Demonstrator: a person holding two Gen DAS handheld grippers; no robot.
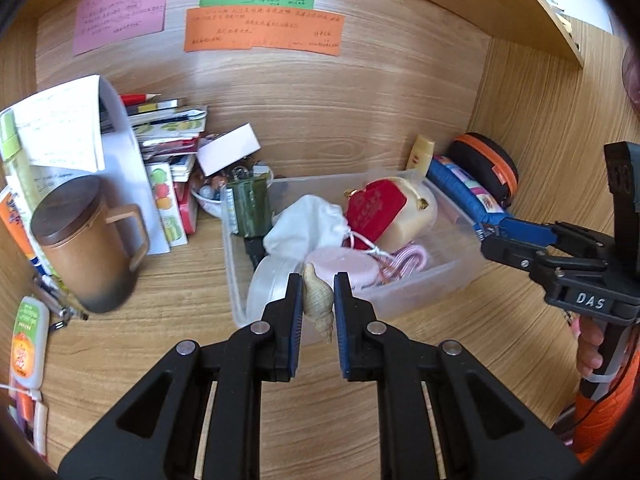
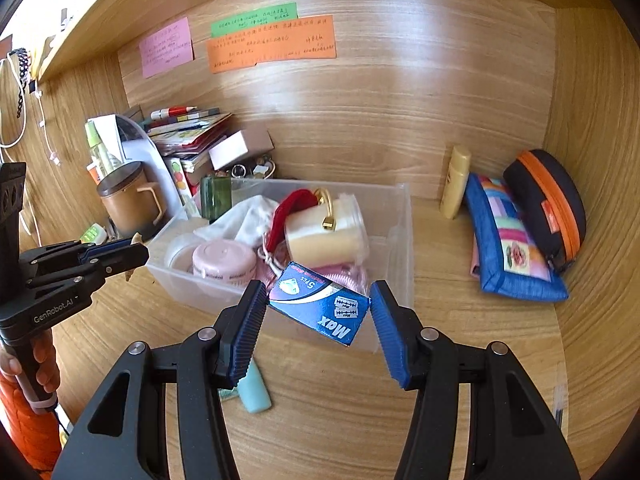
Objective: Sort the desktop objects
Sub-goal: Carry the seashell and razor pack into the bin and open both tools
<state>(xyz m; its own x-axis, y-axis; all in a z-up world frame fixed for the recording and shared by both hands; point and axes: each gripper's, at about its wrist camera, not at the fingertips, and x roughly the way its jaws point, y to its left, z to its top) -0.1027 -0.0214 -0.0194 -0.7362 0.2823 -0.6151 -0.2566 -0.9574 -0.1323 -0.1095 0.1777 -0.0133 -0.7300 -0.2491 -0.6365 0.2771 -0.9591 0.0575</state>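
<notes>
Between the left gripper (image 1: pixel 318 300) pads, a seashell (image 1: pixel 318 300), upright.

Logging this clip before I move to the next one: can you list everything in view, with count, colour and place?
Bin: one, clear plastic, desk centre.
Shell: one, beige, between the left claw's fingers, over the bin's near edge.
Blade box: one, blue, between the right claw's fingers at the bin's front.
Jar: one, pink, inside bin.
Cloth bag: one, white, inside bin.
Mug: one, brown, lidded, left of bin.
Notes: three; pink, green, orange; back wall.
Pouch: one, blue patchwork, right of bin.
Case: one, black with orange zip, far right.
Bottle: one, yellow, against back wall.
Books: a stack, mixed colours, back left.
Left claw: shut on shell.
Right claw: around the blade box; grip unclear.
</notes>
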